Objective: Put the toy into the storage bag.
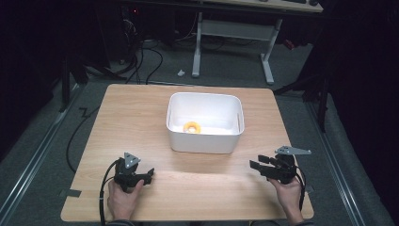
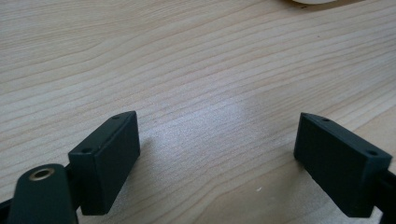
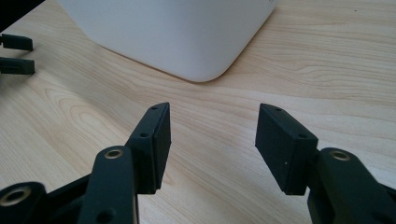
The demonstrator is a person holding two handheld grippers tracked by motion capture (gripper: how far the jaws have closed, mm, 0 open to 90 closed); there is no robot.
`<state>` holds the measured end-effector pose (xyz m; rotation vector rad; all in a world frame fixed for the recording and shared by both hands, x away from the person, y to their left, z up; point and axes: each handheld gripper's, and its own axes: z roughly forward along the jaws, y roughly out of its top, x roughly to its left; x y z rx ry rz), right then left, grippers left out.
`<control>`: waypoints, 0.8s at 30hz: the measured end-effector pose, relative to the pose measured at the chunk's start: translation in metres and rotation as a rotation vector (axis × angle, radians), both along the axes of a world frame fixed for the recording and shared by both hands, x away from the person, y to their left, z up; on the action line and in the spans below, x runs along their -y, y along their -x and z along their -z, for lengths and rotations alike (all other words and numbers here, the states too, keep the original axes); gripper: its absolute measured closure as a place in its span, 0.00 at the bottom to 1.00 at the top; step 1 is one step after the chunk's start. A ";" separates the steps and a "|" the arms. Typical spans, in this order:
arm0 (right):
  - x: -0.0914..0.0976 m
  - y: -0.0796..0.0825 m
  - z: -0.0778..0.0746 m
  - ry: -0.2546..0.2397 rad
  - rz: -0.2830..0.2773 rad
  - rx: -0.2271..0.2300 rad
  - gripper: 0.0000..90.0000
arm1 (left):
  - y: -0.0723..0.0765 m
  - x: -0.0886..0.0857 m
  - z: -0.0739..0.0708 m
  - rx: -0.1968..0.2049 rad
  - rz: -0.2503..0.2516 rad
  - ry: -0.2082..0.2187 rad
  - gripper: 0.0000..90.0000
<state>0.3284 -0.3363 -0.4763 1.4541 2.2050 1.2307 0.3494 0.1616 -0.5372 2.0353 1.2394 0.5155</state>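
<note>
Both tongs are open and hold nothing: the left tongs (image 1: 149,173) and the right tongs (image 1: 254,165) rest low over the bench (image 1: 141,113). The orange ring (image 1: 192,127) lies inside the white tub (image 1: 205,141). This looks like a resting step; the next move probably calls for reaching over the rim.

This looks like a lab or recording room rather than a home. A plain wooden bench (image 1: 141,113) stands on grey carpet (image 1: 301,61), with metal rails (image 1: 33,155) running along the floor on both sides. Black cables (image 1: 146,56) trail across the carpet towards dark equipment at the back. A white-legged desk (image 1: 235,33) stands behind the bench. The surroundings are dark, with light falling mainly on the bench top.
</note>
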 end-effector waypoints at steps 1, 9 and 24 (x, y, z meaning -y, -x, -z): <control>0.000 -0.001 0.001 0.002 -0.005 0.003 0.51 | 0.000 0.000 0.000 0.000 0.000 0.000 0.16; -0.005 -0.003 0.005 0.002 -0.004 -0.011 0.51 | 0.000 0.000 0.000 0.000 0.000 0.000 0.16; -0.018 -0.008 0.018 0.016 -0.003 -0.014 0.51 | 0.001 0.000 0.000 0.000 0.001 0.000 0.16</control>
